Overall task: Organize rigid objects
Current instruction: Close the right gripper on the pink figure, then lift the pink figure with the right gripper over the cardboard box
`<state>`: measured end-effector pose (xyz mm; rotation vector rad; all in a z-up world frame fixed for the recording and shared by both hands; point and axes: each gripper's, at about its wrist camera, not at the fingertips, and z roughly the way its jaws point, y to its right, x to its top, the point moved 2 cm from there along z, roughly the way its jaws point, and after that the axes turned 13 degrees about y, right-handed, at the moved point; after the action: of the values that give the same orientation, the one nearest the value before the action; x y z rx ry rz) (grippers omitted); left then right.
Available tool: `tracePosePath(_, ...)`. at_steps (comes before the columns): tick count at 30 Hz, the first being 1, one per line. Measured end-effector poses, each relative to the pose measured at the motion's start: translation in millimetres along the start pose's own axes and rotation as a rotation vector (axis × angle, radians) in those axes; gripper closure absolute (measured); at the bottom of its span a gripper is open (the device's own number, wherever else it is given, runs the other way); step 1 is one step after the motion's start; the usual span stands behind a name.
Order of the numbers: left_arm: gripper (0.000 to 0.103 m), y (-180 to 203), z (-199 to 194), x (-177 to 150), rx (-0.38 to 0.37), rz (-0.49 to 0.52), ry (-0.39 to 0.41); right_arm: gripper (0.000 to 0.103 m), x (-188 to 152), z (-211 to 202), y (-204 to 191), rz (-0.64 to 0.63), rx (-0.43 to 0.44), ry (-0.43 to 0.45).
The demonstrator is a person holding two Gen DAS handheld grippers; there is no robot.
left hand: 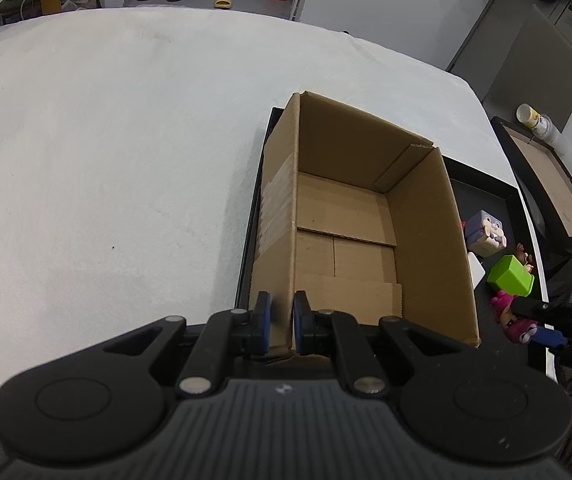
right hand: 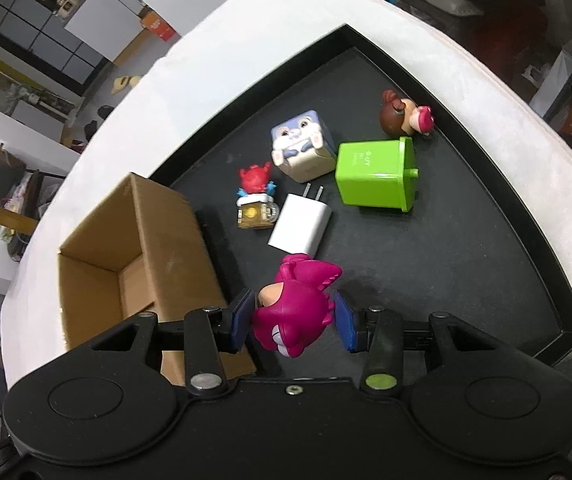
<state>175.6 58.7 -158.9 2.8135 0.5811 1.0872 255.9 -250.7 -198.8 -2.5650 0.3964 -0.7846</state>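
My left gripper [left hand: 282, 322] is shut on the near corner of the cardboard box's [left hand: 425, 240] left wall. The box stands open and empty on a black tray [right hand: 465, 264]. In the right wrist view my right gripper [right hand: 295, 322] is shut on a magenta toy figure [right hand: 295, 308], held just above the tray beside the cardboard box [right hand: 166, 236]. On the tray lie a white charger [right hand: 301, 226], a green toy bin [right hand: 373, 178] on its side, a bunny cube [right hand: 301, 148], a red-haired figure [right hand: 256, 196] and a brown-haired doll [right hand: 403, 116].
The tray rests on a white-covered table [left hand: 106, 160]. Beyond the table's right edge stands a dark framed board [left hand: 549, 184] with a plastic bottle [left hand: 537, 122] on it. Floor clutter and slippers show past the far edge.
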Motion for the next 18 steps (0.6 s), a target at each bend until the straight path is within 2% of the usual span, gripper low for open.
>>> tracePosePath(8, 0.093, 1, -1, 1, -0.018, 0.015, 0.004, 0.060, 4, -16, -18, -0.050, 0.037, 0.027)
tracePosePath(18, 0.093, -4, 0, 0, -0.035, -0.012, 0.001, 0.060, 6, -29, -52, -0.146, 0.086, 0.059)
